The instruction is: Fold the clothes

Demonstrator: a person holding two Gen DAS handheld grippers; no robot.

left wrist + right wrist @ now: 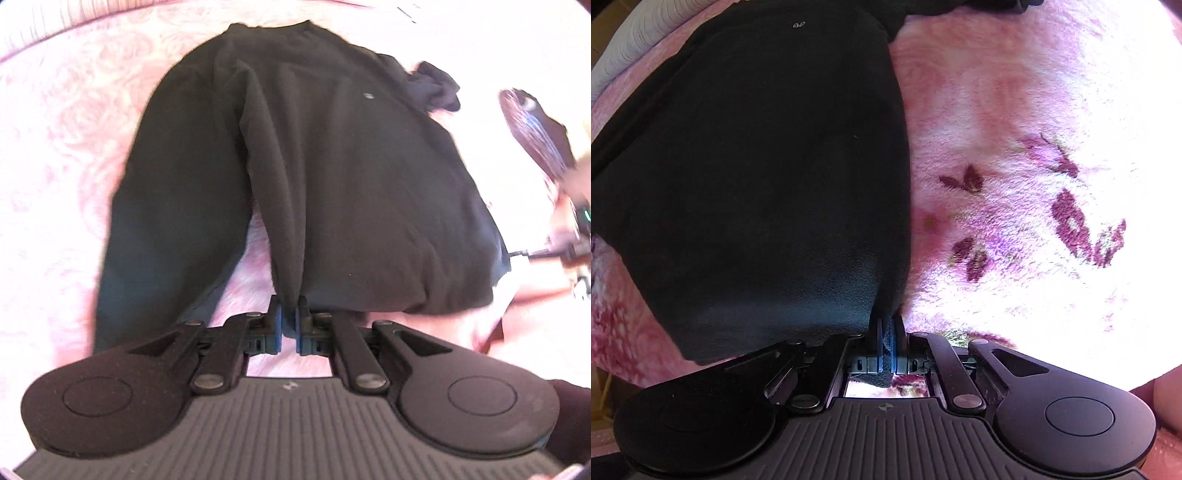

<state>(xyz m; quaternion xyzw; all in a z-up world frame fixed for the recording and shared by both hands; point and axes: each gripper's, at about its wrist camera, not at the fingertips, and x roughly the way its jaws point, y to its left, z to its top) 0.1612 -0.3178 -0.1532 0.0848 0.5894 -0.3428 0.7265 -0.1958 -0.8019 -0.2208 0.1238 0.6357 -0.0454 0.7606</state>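
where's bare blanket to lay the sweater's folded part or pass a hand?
Free: the pink blanket right of the black sweater in the right wrist view, and left of its sleeve in the left wrist view. A narrow wedge lies between sleeve and body. Crowded: the near hem, pinched by left tool and right tool.

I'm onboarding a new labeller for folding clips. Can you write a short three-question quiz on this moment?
1. True or false: the left gripper is shut on the bottom hem of the black sweatshirt.
2. What does the right gripper hold? A) a white towel B) the sweatshirt's edge C) nothing
3. What surface lies under the garment?

Key:
1. True; cloth is pinched between its blue pads.
2. B.
3. A pink floral fleece blanket.
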